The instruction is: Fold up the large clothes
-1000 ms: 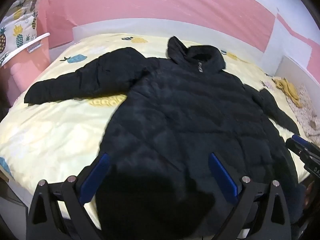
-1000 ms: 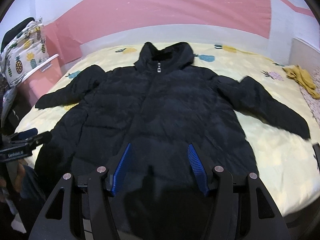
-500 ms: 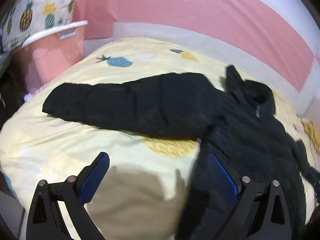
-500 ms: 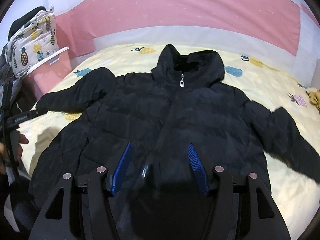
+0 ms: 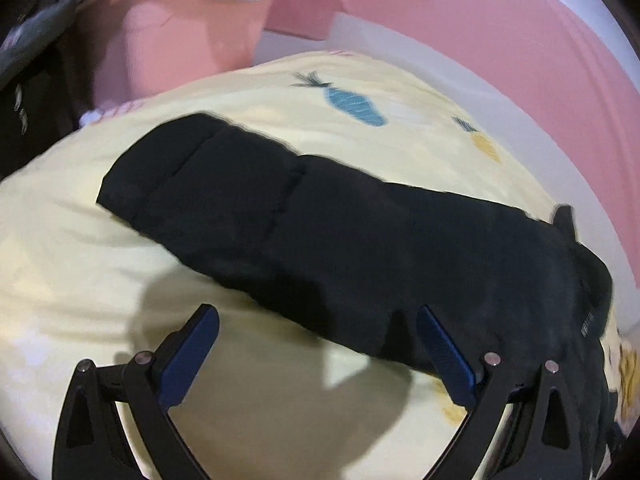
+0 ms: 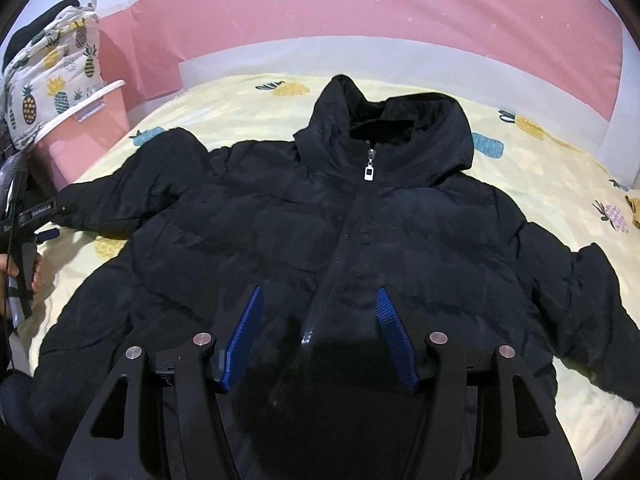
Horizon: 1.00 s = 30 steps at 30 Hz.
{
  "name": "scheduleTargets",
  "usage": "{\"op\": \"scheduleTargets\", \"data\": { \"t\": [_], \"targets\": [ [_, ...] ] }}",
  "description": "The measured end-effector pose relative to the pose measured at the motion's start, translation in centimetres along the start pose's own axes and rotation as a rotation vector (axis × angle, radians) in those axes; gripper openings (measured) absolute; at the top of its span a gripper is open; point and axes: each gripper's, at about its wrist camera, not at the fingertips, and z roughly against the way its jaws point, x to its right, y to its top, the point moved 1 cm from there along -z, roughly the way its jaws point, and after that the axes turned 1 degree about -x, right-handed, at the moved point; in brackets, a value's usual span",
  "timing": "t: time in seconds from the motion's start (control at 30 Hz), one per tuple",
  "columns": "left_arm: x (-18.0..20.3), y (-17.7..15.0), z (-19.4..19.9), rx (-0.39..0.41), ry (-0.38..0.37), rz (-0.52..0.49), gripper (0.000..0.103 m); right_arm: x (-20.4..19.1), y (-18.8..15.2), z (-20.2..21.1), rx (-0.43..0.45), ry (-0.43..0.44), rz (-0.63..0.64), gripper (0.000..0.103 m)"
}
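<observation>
Currently we see a black puffer jacket [image 6: 340, 240] lying face up and spread flat on the bed [image 6: 560, 168], which carries a yellow pineapple-print sheet. Zipper closed, silver zipper pull [image 6: 369, 171] just below the collar; hood [image 6: 400, 120] toward 12 o'clock in the right wrist view.

Right gripper [image 6: 318, 320]: released, blue pads spread wide, holding nothing. It hangs over the lower front of the jacket, zipper line running between the 2 fingers. Whether the fingers touch the fabric, we cannot tell.

Left gripper [image 5: 316, 344]: also released, jaws wide apart, nothing between them. It hovers over bare sheet [image 5: 80, 264] just beside the near edge of the jacket's sleeve [image 5: 240, 200]. Right-hand pad [image 5: 444, 356] sits at the sleeve's edge near the underarm; left-hand pad over the sheet only. Gripper shadow falls on the sheet beneath.

In the left wrist view the sleeve stretches from 9 o'clock across to 3 o'clock, cuff end at the 9 o'clock side, joining the body at the right edge.

From the right wrist view, the left gripper tool and the person's hand [image 6: 8, 264] show at 9 o'clock, next to that sleeve's cuff. Opposite sleeve [image 6: 580, 288] extends toward 4 o'clock.

Pink bin [image 6: 80, 132] stands beyond the bed at 10 o'clock, pineapple-print fabric [image 6: 52, 76] piled on it. Pink wall [image 6: 360, 12] behind.
</observation>
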Motion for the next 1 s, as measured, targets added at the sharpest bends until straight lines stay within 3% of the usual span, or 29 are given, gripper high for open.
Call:
{"op": "scheduleTargets", "data": {
  "t": [0.23, 0.3, 0.37, 0.43, 0.53, 0.6, 0.8, 1.0],
  "targets": [
    [-1.4, 1.1, -1.8, 0.048, -0.017, 0.061, 0.099, 0.4, 0.3, -2.1, -0.023, -0.003, 0.009, 0.059],
    [-1.5, 1.6, -2.1, 0.062, -0.006, 0.076, 0.093, 0.5, 0.2, -2.4, -0.025, -0.001, 0.007, 0.059],
    [-1.4, 2.1, -2.3, 0.073, 0.029, 0.068, 0.079, 0.7, 0.1, -2.6, -0.027, -0.003, 0.003, 0.059],
    [-1.1, 2.6, -2.5, 0.074, 0.034, 0.058, 0.053, 1.0, 0.1, -2.7, -0.029, -0.004, -0.002, 0.059],
    [-1.0, 3.2, -2.3, 0.069, 0.037, 0.052, 0.025, 1.5, -0.1, -2.7, -0.032, -0.008, -0.008, 0.059],
    [-0.9, 3.5, -1.6, 0.071, 0.032, 0.04, 0.018, 1.8, -0.2, -2.5, -0.034, -0.004, -0.015, 0.059],
    [1.4, 4.2, 2.8, 0.122, -0.025, -0.03, 0.013, 2.6, -0.7, -1.7, -0.032, 0.01, -0.025, 0.059],
    [7.4, 4.8, 9.2, 0.206, -0.142, -0.163, 0.012, 3.8, -1.2, 0.0, -0.019, -0.003, -0.049, 0.059]
  ]
}}
